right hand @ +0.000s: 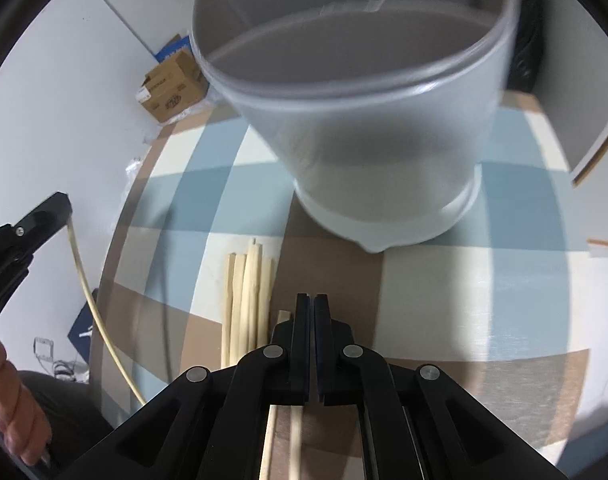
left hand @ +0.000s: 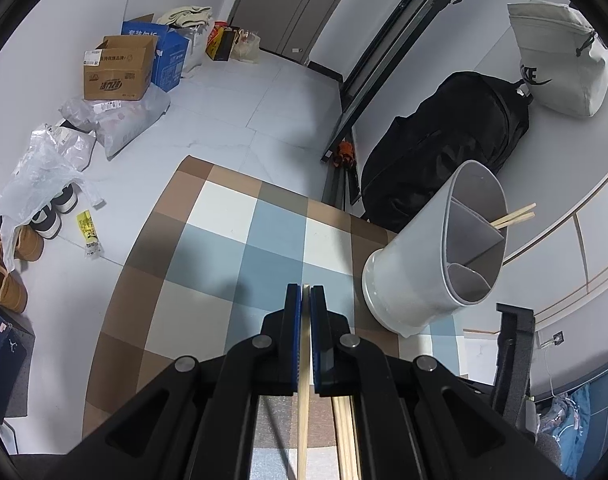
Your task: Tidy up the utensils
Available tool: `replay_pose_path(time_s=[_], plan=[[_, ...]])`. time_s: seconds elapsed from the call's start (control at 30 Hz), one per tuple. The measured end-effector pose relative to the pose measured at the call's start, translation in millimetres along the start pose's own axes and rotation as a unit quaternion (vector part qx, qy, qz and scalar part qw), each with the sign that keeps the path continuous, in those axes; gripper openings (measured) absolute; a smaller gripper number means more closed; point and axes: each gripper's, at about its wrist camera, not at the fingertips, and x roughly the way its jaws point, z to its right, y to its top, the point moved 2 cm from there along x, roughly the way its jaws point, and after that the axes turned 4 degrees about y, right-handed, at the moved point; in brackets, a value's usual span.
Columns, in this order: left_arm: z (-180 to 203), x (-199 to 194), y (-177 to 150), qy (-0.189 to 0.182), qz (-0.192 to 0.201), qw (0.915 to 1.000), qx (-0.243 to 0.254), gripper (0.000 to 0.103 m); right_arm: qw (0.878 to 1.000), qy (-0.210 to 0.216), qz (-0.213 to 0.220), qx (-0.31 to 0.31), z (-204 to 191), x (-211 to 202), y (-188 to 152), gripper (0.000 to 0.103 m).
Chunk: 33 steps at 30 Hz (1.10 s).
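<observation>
Chopsticks [right hand: 247, 292] lie loose only in the right view; left gripper [left hand: 306, 294] pinches one, right gripper [right hand: 313, 304] closed, empty.

**Chopsticks and holder**

A white divided holder [left hand: 432, 264] stands ahead and right of the left claw [left hand: 306, 292], two chopsticks [left hand: 514, 216] poking out. One pale chopstick [left hand: 302, 420] is pinched in that claw. Loose chopsticks [right hand: 245, 300] lie flat just left of the right claw [right hand: 312, 300].

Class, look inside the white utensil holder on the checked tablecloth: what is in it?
The utensil holder has grey dividers. Two chopsticks poke out of one far compartment; the near one looks empty. The compartment bottoms are hidden by the walls.
</observation>
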Motion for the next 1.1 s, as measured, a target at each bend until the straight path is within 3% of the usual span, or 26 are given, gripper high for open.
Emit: replay_pose_path(time_s=[0.47, 0.57, 0.8, 1.1], plan=[[5, 0, 0, -0.004, -0.002, 1.0, 0.002, 0.0, 0.997, -0.044, 0.001, -0.069, -23, 7, -4, 0.009], [5, 0, 0, -0.003, -0.003, 1.0, 0.0, 0.0, 0.991, -0.078, -0.002, -0.108, -29, 8, -7, 0.009], [5, -1, 1, -0.003, 0.002, 1.0, 0.0, 0.0, 0.982, -0.108, -0.003, -0.156, -42, 11, -11, 0.009], [9, -7, 2, -0.01, 0.023, 0.9996, 0.012, 0.0, 0.992, -0.059, 0.028, -0.112, -22, -10, -14, 0.005]])
